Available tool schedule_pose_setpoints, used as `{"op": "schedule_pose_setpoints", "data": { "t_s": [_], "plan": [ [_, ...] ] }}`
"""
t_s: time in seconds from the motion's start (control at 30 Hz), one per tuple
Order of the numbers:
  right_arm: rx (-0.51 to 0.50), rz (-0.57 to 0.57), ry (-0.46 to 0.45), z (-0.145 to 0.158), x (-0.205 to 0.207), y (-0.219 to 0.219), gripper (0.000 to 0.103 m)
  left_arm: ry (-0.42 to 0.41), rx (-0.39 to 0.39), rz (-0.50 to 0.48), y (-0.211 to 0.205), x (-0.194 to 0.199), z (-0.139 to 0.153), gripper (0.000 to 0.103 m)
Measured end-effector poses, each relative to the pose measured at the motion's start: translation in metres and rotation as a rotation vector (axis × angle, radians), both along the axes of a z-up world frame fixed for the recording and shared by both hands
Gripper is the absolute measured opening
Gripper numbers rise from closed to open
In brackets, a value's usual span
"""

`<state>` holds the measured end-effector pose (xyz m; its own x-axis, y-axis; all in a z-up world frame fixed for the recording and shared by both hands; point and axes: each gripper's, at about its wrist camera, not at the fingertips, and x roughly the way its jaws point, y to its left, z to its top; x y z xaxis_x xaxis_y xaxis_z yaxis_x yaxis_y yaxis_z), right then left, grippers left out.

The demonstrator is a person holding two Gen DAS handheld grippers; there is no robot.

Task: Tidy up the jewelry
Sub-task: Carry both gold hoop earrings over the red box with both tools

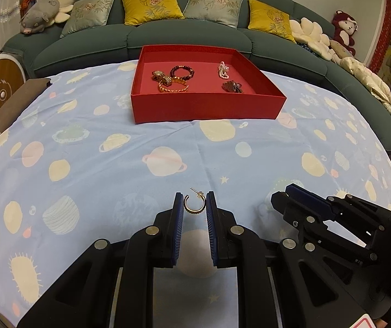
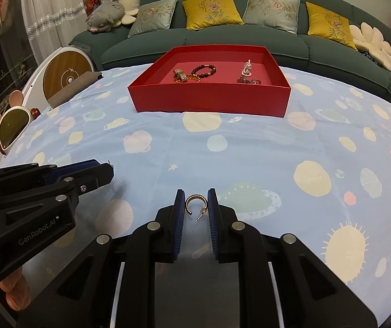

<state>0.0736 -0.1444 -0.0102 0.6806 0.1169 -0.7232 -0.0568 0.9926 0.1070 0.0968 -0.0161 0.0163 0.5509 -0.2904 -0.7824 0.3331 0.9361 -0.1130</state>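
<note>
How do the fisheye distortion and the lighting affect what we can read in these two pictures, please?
Left wrist view: the sofa bows, corners go black, warm dim light; the hoop earring stays sharp. Right wrist view: same curved table edge, soft shadows, the red box is clear, its jewelry small.

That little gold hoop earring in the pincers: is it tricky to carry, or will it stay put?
The gold hoop earring looks rigid, thin metal, so it probably won't flop. It seems very light, and smooth enough that it might slip or twist between the left gripper's ribbed blue pads. Its thin post looks easy to bend.
</note>
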Motion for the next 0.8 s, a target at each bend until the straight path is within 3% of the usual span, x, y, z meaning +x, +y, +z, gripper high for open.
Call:
{"op": "schedule_pose_setpoints", "data": {
  "t_s": [0.53,0.8],
  "plan": [
    [0.022,-0.039,-0.083,0.042,0.018,-0.02,0.016,-0.077,-0.028,0.027,-0.008,0.032,0.049,0.014],
    [0.011,-0.025,-0.09,0.067,0.053,-0.032,0.016,-0.113,0.006,0.021,-0.013,0.08,0.079,0.014]
  ]
}}
